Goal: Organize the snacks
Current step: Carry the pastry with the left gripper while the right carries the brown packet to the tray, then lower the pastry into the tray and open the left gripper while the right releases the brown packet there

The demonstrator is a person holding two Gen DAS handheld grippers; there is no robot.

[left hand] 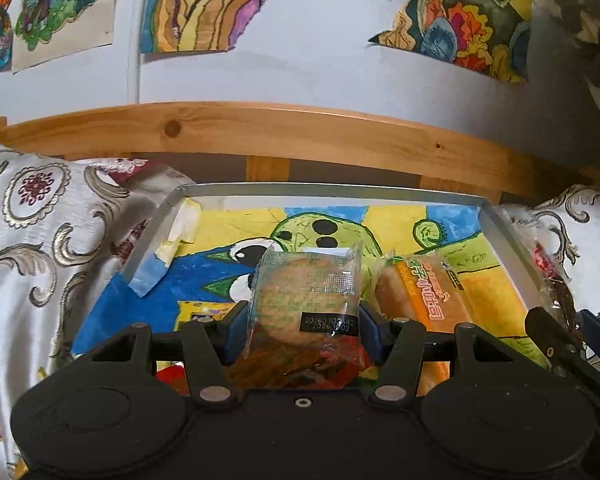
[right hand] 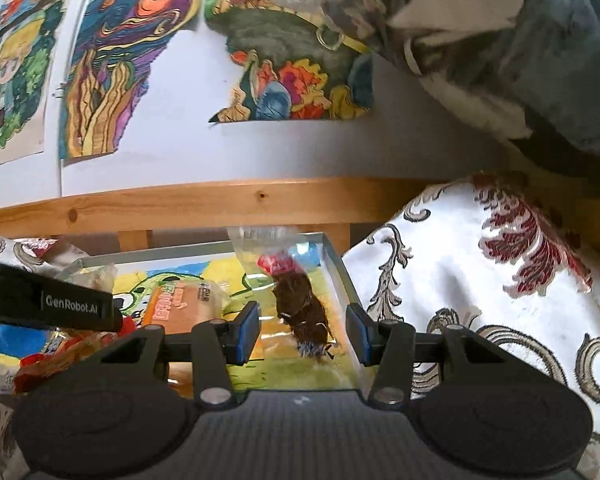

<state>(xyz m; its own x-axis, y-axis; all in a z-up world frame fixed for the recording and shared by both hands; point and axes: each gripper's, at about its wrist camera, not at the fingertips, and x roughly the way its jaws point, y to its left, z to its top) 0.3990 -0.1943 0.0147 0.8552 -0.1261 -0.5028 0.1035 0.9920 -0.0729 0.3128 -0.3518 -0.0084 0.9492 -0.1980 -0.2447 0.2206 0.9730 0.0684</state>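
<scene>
A clear-wrapped snack packet (left hand: 306, 296), printed with a black date label and showing a brownish cake inside, stands upright between the blue pads of the left claw (left hand: 302, 330), which is closed narrowly against both of its sides; its lower end is crumpled red and orange wrapper. It is held over a shallow metal tray (left hand: 156, 220) whose floor is covered by a child's painting in blue, yellow and green. Just beside the packet, to its right, an orange-labelled bread roll pack (left hand: 420, 300) lies on the tray floor. In the right wrist view the same bread roll pack (right hand: 184, 304) lies left of the right claw (right hand: 303, 336), whose pads stand wide apart with a clear bag of dark brown snack (right hand: 300, 312) lying between them on the tray; neither pad touches the bag as far as the view shows. That bag has a red patch near its top and its upper end leans toward the tray's far right corner (right hand: 332, 248). The tray rests on a white cloth with red and silver scroll patterns (right hand: 480, 280), in front of a wooden rail (left hand: 260, 128). Above the rail, colourful drawings (left hand: 204, 4) are stuck to a pale wall.
</scene>
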